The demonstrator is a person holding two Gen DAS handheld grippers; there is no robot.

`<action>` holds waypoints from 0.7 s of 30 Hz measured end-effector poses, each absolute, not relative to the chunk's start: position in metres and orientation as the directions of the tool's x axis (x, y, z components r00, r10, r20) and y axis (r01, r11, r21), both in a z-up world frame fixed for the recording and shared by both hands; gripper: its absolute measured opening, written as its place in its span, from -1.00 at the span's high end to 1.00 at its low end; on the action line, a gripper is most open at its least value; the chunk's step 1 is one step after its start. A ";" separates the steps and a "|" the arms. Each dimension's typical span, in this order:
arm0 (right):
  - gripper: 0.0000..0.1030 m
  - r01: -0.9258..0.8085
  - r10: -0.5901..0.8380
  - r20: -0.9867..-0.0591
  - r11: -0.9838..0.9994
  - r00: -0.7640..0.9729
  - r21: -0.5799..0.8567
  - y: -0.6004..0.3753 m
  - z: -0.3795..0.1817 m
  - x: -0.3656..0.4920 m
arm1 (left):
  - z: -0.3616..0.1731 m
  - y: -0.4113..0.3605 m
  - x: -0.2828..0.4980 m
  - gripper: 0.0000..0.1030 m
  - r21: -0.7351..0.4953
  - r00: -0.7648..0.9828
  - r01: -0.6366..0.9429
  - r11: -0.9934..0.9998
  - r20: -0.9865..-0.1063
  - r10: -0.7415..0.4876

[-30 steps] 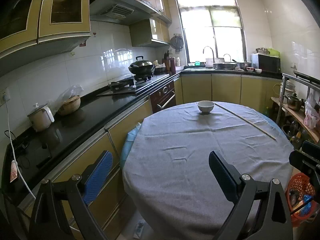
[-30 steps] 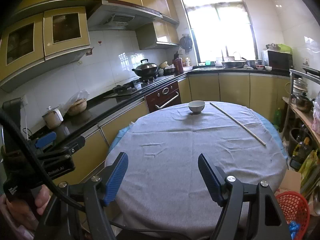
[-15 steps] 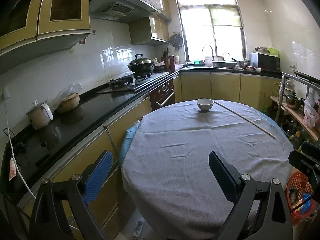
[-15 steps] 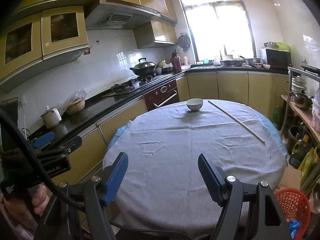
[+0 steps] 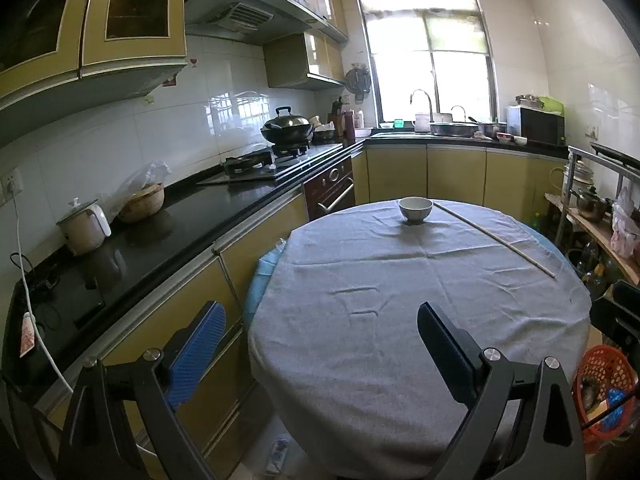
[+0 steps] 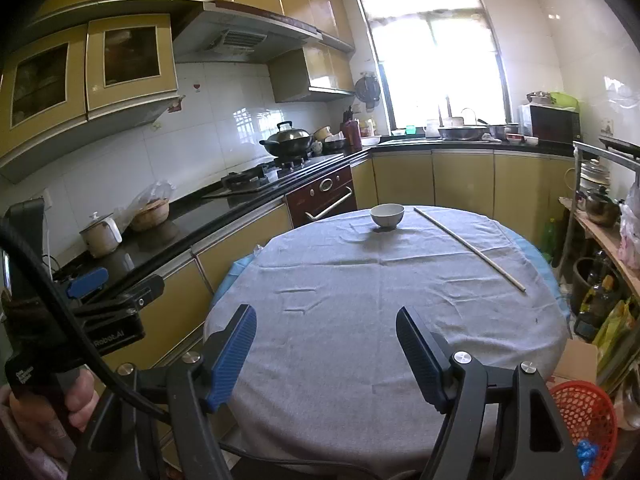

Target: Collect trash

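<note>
Both grippers are hovering at the near edge of a round table (image 5: 360, 360) that is wearing a grey cloth. The left gripper (image 5: 320, 332) is standing released, its jaws wide apart and nothing between them; under it I am seeing only the cloth and the gap beside the yellow cabinets. The right gripper (image 6: 326, 336) is also standing released, jaws apart, with only bare cloth between them. In the right view the left hand (image 6: 60, 400) is showing at the lower left, wrapping the handle of its tool.

At the far side of the table a white bowl (image 5: 416, 209) is sitting upright, and just beside it a long thin stick (image 5: 494, 236) is lying on the cloth, running toward the right edge. I cannot tell if either of them is trash.

On the floor at the right of the table a red basket (image 6: 584, 420) is standing, with something blue lying inside. It is well apart from the bowl and near the right gripper's side.
</note>
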State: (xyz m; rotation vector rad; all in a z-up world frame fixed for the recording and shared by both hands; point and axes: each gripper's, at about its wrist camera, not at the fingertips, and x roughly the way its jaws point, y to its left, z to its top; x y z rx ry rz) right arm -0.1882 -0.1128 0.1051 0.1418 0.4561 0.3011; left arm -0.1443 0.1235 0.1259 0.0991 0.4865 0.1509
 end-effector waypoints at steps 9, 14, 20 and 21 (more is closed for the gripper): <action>-0.47 -0.254 0.317 -0.409 0.946 0.856 0.202 -0.113 0.105 -0.189 | 0.126 0.124 -0.144 -0.88 0.130 0.871 -0.109 0.985 -0.464 0.158; -0.47 -0.253 0.314 -0.409 0.947 0.857 0.197 -0.114 0.105 -0.189 | 0.126 0.124 -0.144 -0.88 0.128 0.871 -0.106 0.986 -0.467 0.155; -0.47 -0.250 0.309 -0.407 0.949 0.860 0.192 -0.113 0.107 -0.192 | 0.125 0.123 -0.146 -0.88 0.130 0.871 -0.102 0.986 -0.467 0.152; -0.47 -0.250 0.308 -0.406 0.949 0.860 0.191 -0.113 0.107 -0.193 | 0.125 0.123 -0.146 -0.88 0.130 0.871 -0.101 0.986 -0.468 0.151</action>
